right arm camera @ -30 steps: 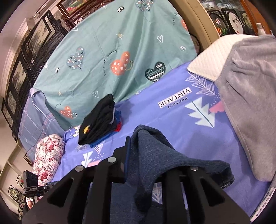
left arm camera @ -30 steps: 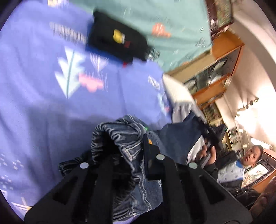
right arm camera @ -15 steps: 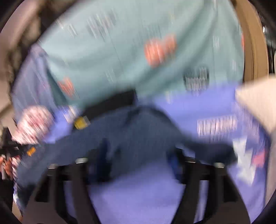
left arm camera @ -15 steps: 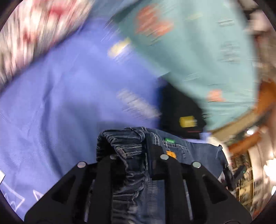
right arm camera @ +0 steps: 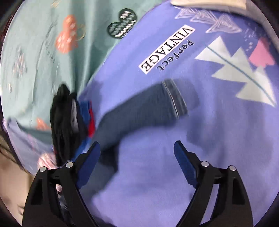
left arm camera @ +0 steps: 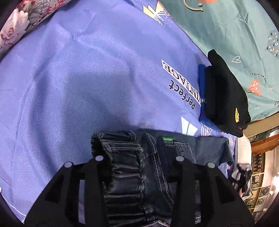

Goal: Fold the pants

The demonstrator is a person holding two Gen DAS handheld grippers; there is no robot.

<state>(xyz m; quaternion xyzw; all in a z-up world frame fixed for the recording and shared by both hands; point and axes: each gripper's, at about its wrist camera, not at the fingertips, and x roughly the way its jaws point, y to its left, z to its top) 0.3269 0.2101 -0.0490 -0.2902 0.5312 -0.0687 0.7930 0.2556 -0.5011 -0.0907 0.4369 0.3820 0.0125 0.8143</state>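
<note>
The pants are dark blue jeans (left arm camera: 132, 157) with an elastic waistband and a small green label. My left gripper (left arm camera: 137, 158) is shut on the bunched waistband, low over the purple bedsheet (left arm camera: 87, 78). In the right wrist view one jeans leg (right arm camera: 144, 108) lies stretched across the sheet, its hem toward the right. My right gripper (right arm camera: 136, 150) is open and empty, its blue pads spread just short of that leg.
A stack of folded black and blue clothes (left arm camera: 225, 94) lies on the sheet beside the teal heart-print cover (left arm camera: 235, 31); the stack also shows in the right wrist view (right arm camera: 69, 125). A floral pillow (left arm camera: 22, 22) is at the far left. A white pillow (right arm camera: 209, 3) lies at the top edge.
My right gripper has let go of the jeans leg and opened; the leg now lies on the sheet. My left gripper swung round and lowered, still holding the waistband.
</note>
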